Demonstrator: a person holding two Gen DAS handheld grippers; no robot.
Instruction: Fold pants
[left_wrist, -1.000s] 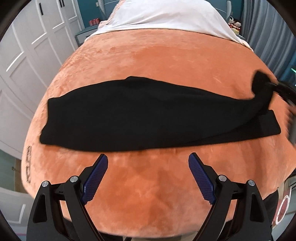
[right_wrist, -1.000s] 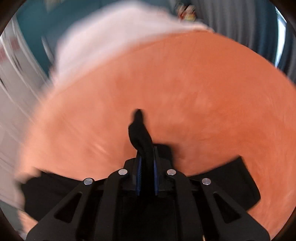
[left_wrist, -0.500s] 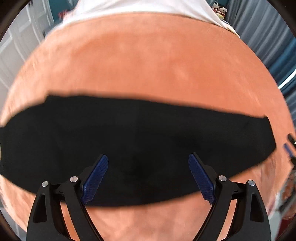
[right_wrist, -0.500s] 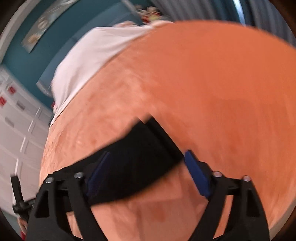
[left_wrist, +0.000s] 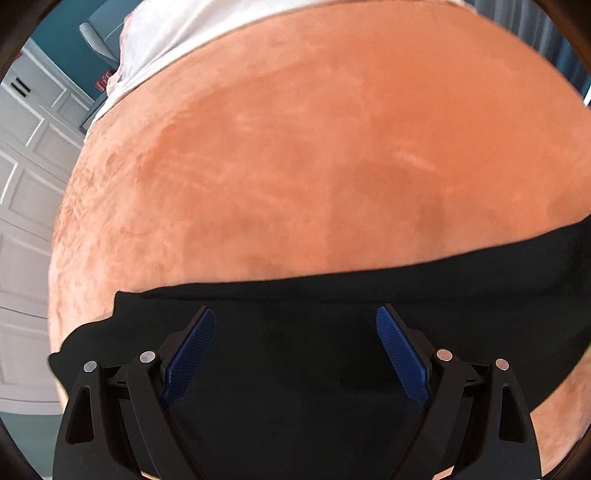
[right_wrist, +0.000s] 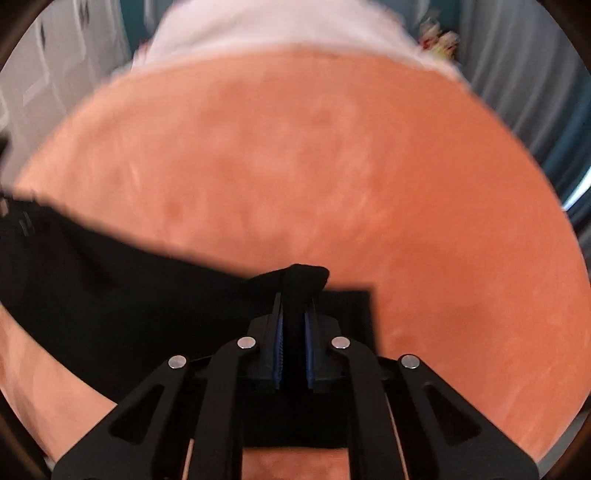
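We've got the long black fabric pants (left_wrist: 332, 369) flat on the fuzzy orange bed blanket (left_wrist: 314, 166), around 6 o'clock. Right gripper (right_wrist: 294, 328) fingers clamp a bunched end; left gripper (left_wrist: 295, 354) fingers spread, empty. That small pinch might slip, dragging everything crooked.

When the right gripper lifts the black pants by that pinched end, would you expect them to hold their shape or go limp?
Probably limp: the black pants bunch into a soft fold between the right gripper fingers. They likely drape and trail, since the rest lies flat along the orange blanket. The plush surface may drag on them a little. The open left gripper could support the other end.
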